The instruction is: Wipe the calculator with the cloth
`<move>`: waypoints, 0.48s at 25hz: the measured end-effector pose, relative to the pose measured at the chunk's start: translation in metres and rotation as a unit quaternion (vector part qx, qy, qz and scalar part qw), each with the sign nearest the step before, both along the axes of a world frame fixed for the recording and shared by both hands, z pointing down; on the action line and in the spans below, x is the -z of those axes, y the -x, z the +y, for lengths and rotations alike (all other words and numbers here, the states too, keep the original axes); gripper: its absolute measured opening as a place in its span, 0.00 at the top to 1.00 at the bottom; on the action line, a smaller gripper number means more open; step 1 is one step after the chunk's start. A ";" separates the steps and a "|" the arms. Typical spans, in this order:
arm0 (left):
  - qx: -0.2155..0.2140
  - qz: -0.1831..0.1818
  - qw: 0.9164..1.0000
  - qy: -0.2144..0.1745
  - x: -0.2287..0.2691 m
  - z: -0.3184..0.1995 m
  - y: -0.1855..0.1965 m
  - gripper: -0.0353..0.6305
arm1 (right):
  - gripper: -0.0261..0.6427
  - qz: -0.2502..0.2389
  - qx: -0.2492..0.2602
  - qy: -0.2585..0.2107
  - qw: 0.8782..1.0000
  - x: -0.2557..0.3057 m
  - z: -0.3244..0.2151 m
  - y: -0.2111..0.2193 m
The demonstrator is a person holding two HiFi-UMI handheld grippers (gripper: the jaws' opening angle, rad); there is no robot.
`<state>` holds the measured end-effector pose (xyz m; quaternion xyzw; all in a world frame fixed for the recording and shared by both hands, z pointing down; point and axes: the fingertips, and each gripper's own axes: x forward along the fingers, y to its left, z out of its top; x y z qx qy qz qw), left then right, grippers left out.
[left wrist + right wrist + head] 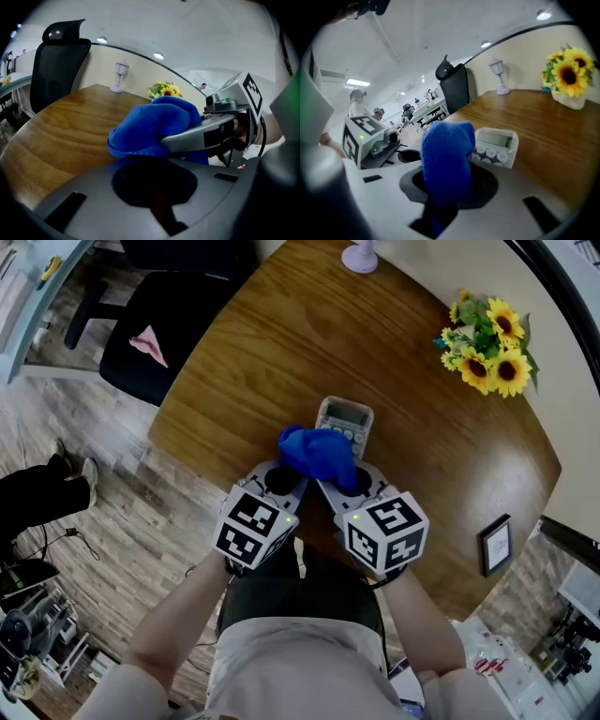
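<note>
A grey calculator (345, 416) lies on the round wooden table (281, 343), its near half covered by a bunched blue cloth (317, 454). My right gripper (349, 486) is shut on the cloth (445, 154), which rises out of its jaws just in front of the calculator (497, 143). My left gripper (279, 482) sits close beside it on the left, jaws together with nothing between them. In the left gripper view the cloth (154, 126) bulges ahead, pinched by the right gripper (201, 133). The calculator's lower keys are hidden.
Sunflowers (487, 338) stand at the table's far right, and a small lamp's base (359, 257) sits at the far edge. A small picture frame (495, 545) stands near the right edge. A black office chair (169, 315) is beyond the table's left side.
</note>
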<state>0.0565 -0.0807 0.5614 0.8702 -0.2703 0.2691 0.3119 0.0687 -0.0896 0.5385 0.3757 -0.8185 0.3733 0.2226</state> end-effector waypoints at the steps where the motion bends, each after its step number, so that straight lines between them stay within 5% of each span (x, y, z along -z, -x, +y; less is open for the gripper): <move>1: -0.001 0.000 1.000 -0.001 0.000 0.000 0.000 0.94 | 0.81 -0.005 -0.007 0.010 1.000 -0.003 0.002 -0.004; 12: -0.002 0.004 1.000 0.000 0.000 0.001 0.001 0.94 | 0.81 0.088 0.078 0.016 0.993 -0.014 0.038 -0.052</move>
